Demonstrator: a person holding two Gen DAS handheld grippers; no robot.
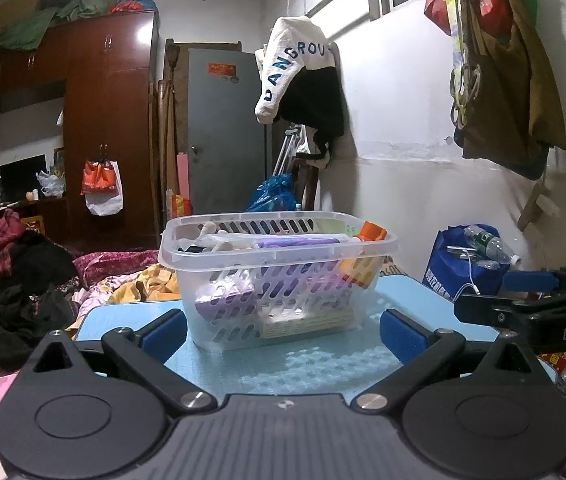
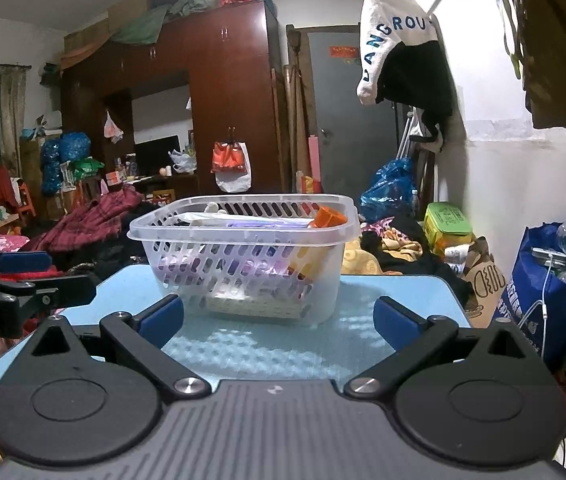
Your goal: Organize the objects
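Both grippers level, fingers [image 1: 165,330] spread, facing basket [image 1: 279,276] on table [image 1: 323,364].

Wardrobe [image 2: 227,92], grey door [image 1: 225,132], hanging jacket [image 2: 403,52], possibly hooded.

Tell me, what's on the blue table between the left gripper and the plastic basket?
Nothing: in the left wrist view, only bare blue table lies between the open left gripper and the basket.
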